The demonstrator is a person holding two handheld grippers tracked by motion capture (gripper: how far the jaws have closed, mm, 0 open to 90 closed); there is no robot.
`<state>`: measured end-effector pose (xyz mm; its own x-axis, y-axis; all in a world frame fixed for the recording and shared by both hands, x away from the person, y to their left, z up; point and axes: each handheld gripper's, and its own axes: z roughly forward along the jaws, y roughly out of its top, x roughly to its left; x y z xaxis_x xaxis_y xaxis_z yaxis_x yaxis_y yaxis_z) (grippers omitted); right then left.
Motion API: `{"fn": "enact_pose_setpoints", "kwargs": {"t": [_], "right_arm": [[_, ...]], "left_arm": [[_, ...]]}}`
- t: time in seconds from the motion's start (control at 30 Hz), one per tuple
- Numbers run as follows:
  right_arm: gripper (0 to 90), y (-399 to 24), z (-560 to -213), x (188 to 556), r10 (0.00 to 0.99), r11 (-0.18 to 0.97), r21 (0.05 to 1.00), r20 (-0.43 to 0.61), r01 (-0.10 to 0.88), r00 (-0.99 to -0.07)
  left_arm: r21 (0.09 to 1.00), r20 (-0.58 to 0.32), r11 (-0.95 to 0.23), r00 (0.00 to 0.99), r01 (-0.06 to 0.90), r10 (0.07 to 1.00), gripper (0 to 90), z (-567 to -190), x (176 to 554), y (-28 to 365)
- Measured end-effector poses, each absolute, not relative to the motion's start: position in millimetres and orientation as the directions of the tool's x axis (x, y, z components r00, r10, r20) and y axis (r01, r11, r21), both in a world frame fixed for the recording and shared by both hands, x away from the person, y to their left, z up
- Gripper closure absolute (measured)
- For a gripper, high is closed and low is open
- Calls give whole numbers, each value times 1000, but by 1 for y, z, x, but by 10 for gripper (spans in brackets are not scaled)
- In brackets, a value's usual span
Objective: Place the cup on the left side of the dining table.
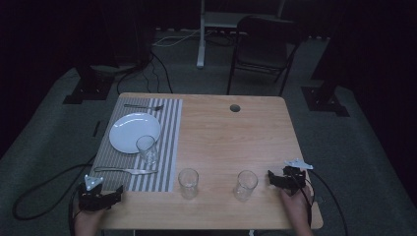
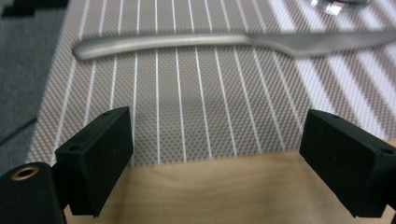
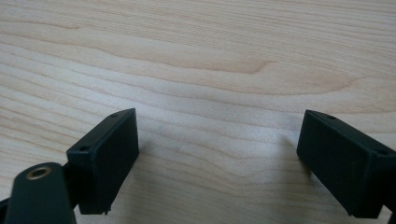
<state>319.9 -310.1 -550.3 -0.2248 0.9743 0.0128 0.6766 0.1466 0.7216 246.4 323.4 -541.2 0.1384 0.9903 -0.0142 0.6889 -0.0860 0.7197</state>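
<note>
A striped placemat [image 1: 169,147] lies on the left part of the wooden table [image 1: 231,137]. On it are a white plate [image 1: 133,132], a fork [image 1: 142,106] at the far edge, a clear glass [image 1: 146,149] and a knife [image 1: 125,170] near the front. My left gripper [image 1: 117,194] rests at the table's front left corner, open and empty, with the knife [image 2: 233,42] ahead of its jaws on the placemat [image 2: 196,107]. My right gripper [image 1: 273,178] sits open at the front right over bare wood [image 3: 196,70], nothing between its jaws.
Two more clear glasses [image 1: 188,183] [image 1: 245,185] stand on bare wood near the front edge. A round cable hole [image 1: 234,107] is at the far side. A chair [image 1: 263,46] and stand legs are behind the table. Cables trail on the floor.
</note>
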Motion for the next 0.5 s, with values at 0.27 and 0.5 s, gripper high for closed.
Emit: {"fn": "enact_pose_setpoints", "kwargs": {"t": [0.27,0.5], "right_arm": [[123,-310,-550,320,974,147,722,12,676,-225],[123,-310,-550,320,974,147,722,13,676,-225]], "left_arm": [[711,-5,-103,152,696,988,103,-545,255,324],[706,14,-115,148,699,989,103,-546,255,322]]}}
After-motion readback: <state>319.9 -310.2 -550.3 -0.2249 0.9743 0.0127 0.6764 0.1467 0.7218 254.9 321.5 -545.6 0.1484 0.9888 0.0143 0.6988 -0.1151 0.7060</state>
